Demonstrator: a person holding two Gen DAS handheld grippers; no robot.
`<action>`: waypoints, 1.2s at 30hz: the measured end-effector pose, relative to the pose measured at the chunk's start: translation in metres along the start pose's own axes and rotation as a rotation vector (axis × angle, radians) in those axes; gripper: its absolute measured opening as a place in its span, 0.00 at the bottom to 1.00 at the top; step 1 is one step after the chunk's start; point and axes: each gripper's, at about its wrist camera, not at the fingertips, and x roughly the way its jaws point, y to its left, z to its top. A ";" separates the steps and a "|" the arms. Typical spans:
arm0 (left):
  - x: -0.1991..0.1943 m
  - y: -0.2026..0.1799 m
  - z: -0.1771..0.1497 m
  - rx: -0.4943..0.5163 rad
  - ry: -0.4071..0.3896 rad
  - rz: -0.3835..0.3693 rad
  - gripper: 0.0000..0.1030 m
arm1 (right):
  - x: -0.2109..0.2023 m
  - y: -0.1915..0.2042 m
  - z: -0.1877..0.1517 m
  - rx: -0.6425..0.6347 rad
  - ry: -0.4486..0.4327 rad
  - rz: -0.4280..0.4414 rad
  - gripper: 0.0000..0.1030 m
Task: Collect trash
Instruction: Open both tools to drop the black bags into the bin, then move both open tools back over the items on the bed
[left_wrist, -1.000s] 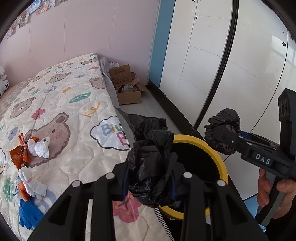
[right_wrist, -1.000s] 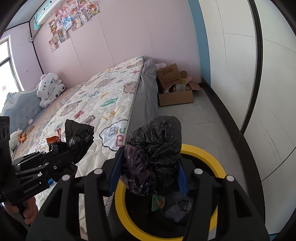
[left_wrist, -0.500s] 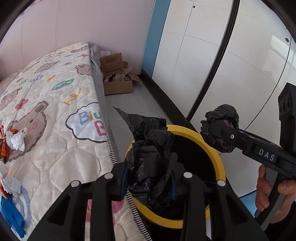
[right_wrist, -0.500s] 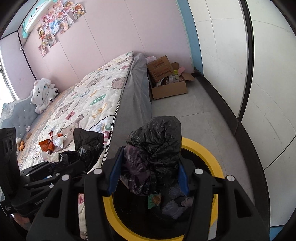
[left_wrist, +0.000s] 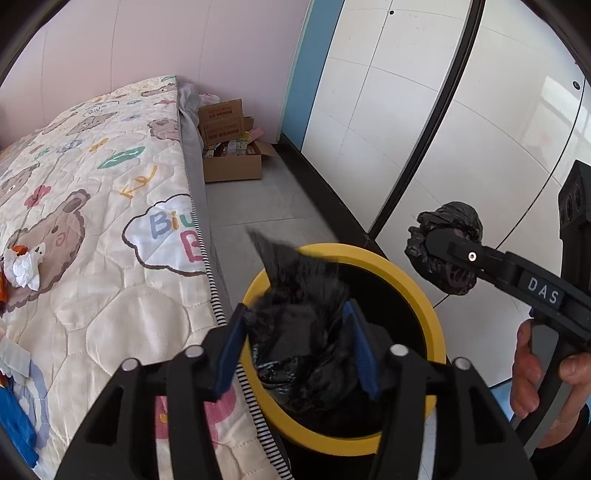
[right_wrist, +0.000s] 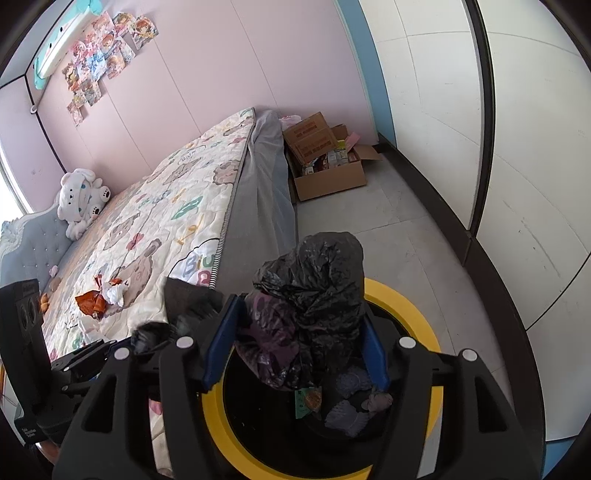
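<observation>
Left wrist: left gripper (left_wrist: 301, 350) jaws opening, black bin liner (left_wrist: 299, 295) bunched between them over the yellow-rimmed bin (left_wrist: 413, 280). Let go only above the opening.

Right wrist: right gripper (right_wrist: 295, 350) likewise opening around its liner wad; wrappers (right_wrist: 99, 299) remain mid-bed.

The left wrist camera looks forward and steeply down along its own fingers, close over the yellow-rimmed bin (left_wrist: 410, 280), with the bed (left_wrist: 92, 206) to the left and the white wardrobe doors (left_wrist: 424, 122) to the right. The right wrist camera faces the same way from a little further right, also close above the bin (right_wrist: 406, 306). Both share the bin, the bed (right_wrist: 166, 218), the cardboard box (left_wrist: 232, 158) (right_wrist: 328, 162) by the pink wall, and each shows the other gripper at its edge.
</observation>
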 end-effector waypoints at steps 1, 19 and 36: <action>-0.001 0.001 0.000 -0.004 -0.002 0.000 0.58 | -0.001 -0.001 0.000 0.006 -0.003 -0.003 0.60; -0.032 0.037 0.002 -0.069 -0.055 0.066 0.80 | -0.026 0.010 0.003 -0.001 -0.036 0.016 0.67; -0.079 0.129 -0.003 -0.178 -0.111 0.239 0.81 | -0.024 0.095 -0.003 -0.115 -0.014 0.133 0.67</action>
